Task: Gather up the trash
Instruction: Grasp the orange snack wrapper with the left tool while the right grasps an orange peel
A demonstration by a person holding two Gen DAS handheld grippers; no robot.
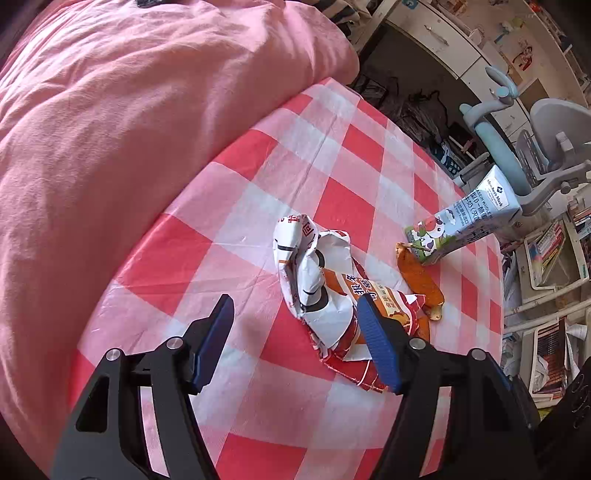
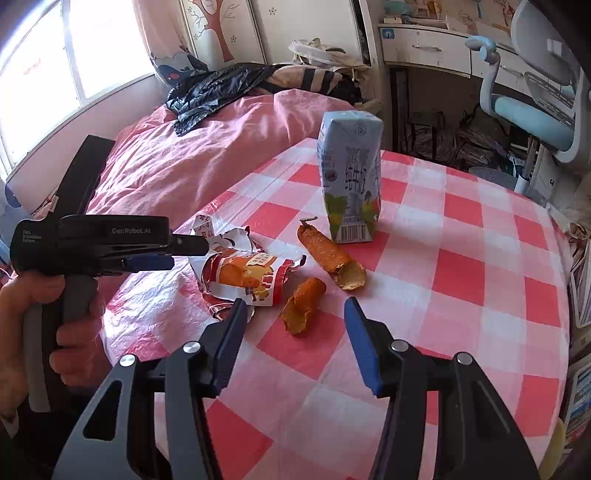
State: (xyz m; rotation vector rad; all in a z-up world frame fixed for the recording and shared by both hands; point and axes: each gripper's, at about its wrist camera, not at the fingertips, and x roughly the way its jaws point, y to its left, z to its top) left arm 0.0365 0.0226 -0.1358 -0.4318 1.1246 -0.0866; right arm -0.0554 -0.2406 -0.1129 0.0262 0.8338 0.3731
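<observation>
Picking up has not started yet — all the trash sits on the checked tabletop. The crumpled wrapper, two orange peels and the milk carton lie mid-frame. Both the left gripper and right gripper have fingers apart, holding nothing.

I'm working in a home bedroom, likely a child's. A bed with a pink quilt lies left of the checked counter. At the far wall I see a window, a curtain, a tree-painted wardrobe, and on the right a desk with a blue chair.
</observation>
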